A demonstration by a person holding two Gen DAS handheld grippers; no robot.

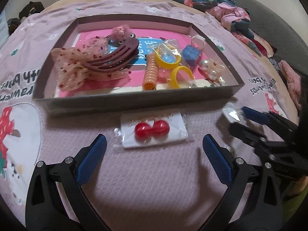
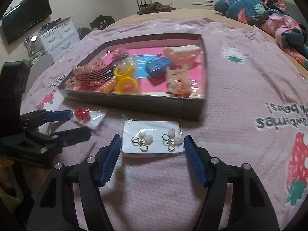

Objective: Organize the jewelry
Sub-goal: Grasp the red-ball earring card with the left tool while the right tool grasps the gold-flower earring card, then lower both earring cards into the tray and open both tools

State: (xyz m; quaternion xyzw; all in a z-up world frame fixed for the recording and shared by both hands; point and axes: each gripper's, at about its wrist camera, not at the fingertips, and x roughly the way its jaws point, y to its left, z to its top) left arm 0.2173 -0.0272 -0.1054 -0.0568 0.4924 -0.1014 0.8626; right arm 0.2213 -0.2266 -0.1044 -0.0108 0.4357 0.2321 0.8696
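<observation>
A shallow grey box (image 1: 134, 96) (image 2: 134, 101) on the bed holds a maroon hair claw (image 1: 115, 57), a pink mesh bow (image 1: 77, 67), an orange spiral tie (image 1: 151, 71), yellow rings (image 1: 169, 57) and a blue case (image 1: 190, 54). A bagged card with red ball earrings (image 1: 152, 130) (image 2: 82, 114) lies in front of the box. My left gripper (image 1: 154, 146) is open just short of it. A bagged card with white flower earrings (image 2: 154, 139) lies between the fingers of my open right gripper (image 2: 153, 143), which also shows in the left wrist view (image 1: 248, 119).
The bed is covered by a pink printed blanket (image 2: 240, 77). Crumpled floral bedding (image 2: 259, 5) lies at the far right. A TV (image 2: 25, 15) and white drawers (image 2: 57, 34) stand at the left beyond the bed. A small round white object (image 2: 121, 175) lies below the right gripper's left finger.
</observation>
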